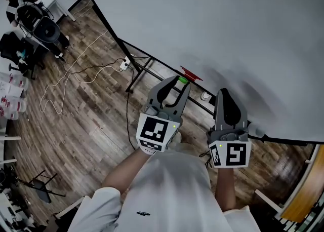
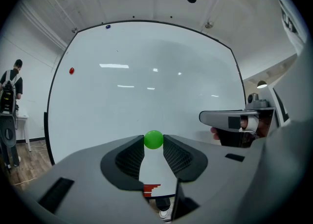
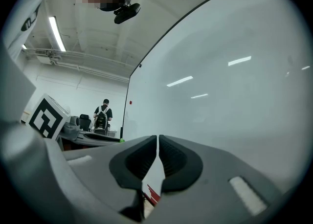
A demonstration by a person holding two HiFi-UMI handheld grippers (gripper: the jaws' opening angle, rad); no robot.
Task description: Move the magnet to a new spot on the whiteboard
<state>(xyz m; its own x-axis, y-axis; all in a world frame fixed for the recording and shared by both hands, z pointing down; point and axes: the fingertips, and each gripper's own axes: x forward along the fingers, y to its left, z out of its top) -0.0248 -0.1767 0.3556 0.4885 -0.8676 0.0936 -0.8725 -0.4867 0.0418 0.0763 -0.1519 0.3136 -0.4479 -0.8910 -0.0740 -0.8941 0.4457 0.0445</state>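
Right now your left gripper (image 1: 180, 81) is clamped on the small round green magnet (image 2: 153, 139), which sits pinched between the very tips of its two jaws. The magnet is held up before the lower middle of the large white whiteboard (image 2: 146, 86), close above its bottom edge; whether it touches the surface I cannot tell. Your right gripper (image 3: 157, 138) is beside the left one, nearer the board's lower right part, and its jaws are pressed together with nothing between them. A small round red magnet (image 2: 71, 71) clings near the board's upper left edge, well apart from the green one, and a tiny blue magnet (image 2: 107, 26) sits at the top edge. At the far left a person (image 2: 10, 88) stands on the wood-plank floor (image 1: 91, 124).
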